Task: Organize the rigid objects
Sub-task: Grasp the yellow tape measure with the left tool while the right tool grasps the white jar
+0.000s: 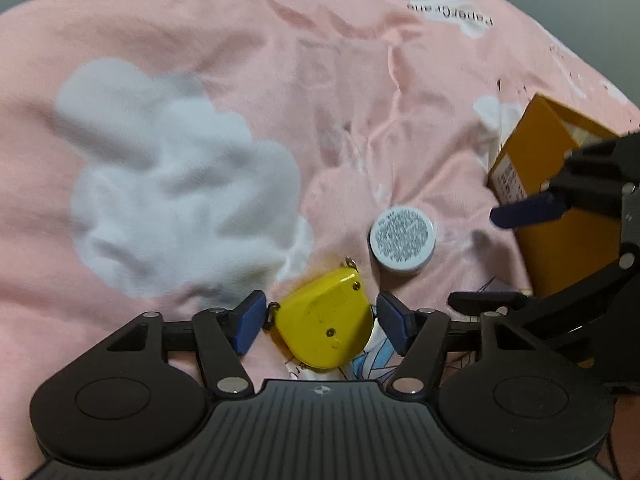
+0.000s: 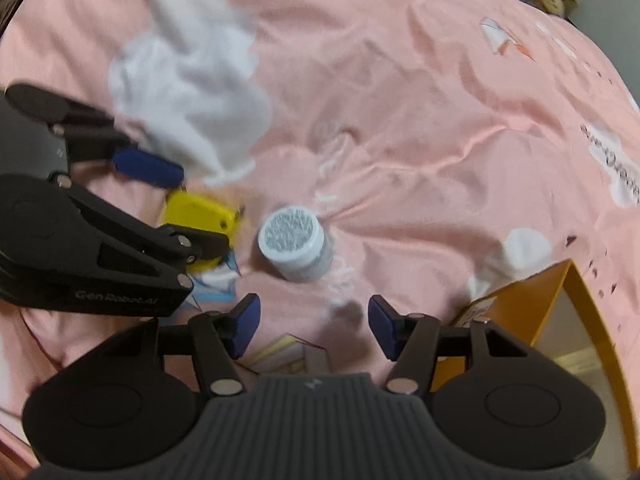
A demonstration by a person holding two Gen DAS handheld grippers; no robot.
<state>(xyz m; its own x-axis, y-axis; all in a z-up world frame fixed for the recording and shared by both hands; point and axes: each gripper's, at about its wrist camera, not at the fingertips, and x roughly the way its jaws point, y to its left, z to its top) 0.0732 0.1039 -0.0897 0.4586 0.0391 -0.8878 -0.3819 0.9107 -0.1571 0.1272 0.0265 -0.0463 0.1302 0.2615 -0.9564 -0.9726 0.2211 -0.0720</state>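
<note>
Setting: a pink bedsheet [image 1: 360, 100] with white cloud prints, rumpled, seen from two hand-held grippers pointing steeply down.
Left gripper [image 1: 322, 322]: released, its blue pads standing either side of a yellow tape measure [image 1: 326, 320], close to its edges but apparently not pressing.
Tape measure: lay flat on the sheet, directly between the left pads.
Right gripper [image 2: 314, 326]: released, nothing between its pads.
White jar [image 2: 294, 246]: stood just ahead of the right gripper, beside the tape measure, apart from it.
Orange box [image 2: 536, 308]: open, at the right edge.
Key relation: the left hand was nearer the tape measure, the right nearer the jar.
</note>
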